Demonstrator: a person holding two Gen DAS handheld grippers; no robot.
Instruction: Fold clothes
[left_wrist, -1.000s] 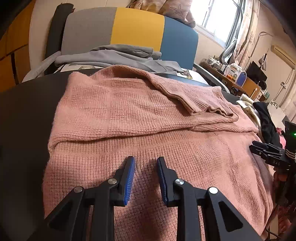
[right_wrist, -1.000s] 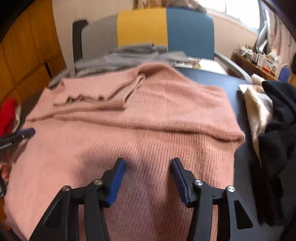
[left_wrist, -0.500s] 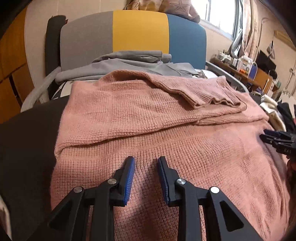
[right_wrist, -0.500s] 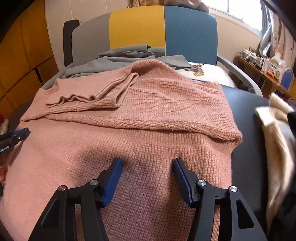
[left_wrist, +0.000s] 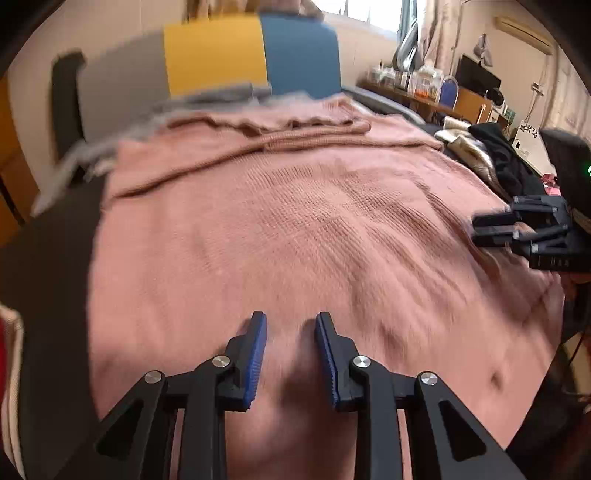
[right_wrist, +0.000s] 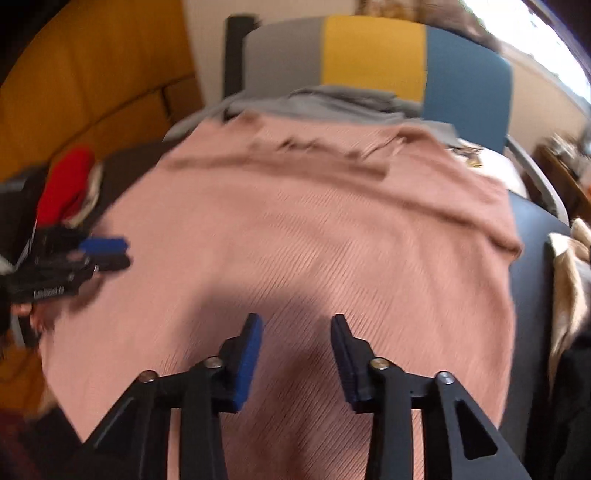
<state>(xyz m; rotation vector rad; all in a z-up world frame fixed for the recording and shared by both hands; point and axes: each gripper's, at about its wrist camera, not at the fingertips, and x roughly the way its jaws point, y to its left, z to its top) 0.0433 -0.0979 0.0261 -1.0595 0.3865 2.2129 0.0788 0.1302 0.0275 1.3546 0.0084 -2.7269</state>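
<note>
Two hand-held grippers hover over a pink knitted sweater that lies spread across a dark table and fills the middle of both views. In the left wrist view the left hand-held gripper rises from the bottom centre of the frame, its blue-padded fingers parted by a narrow gap with nothing between them, just above the near part of the knit. At the right edge of that frame the right hand-held gripper reaches in sideways over the sweater's edge.

In the right wrist view the same right hand-held gripper sits at the bottom centre, fingers spread moderately wide and empty, a dark shadow on the sweater under them. The left hand-held gripper shows at the left edge of this frame, over the sweater's side. Whether either tool touches the fabric cannot be told; both views are blurred.

Along the upper part of both frames a sleeve is folded across the sweater's far portion. Behind it stands a chair with a grey, yellow and blue back, grey clothing piled on its seat. A cream garment and a black garment lie at the right of the left wrist view, beside the sweater. A red item sits at the left of the right wrist view.
</note>
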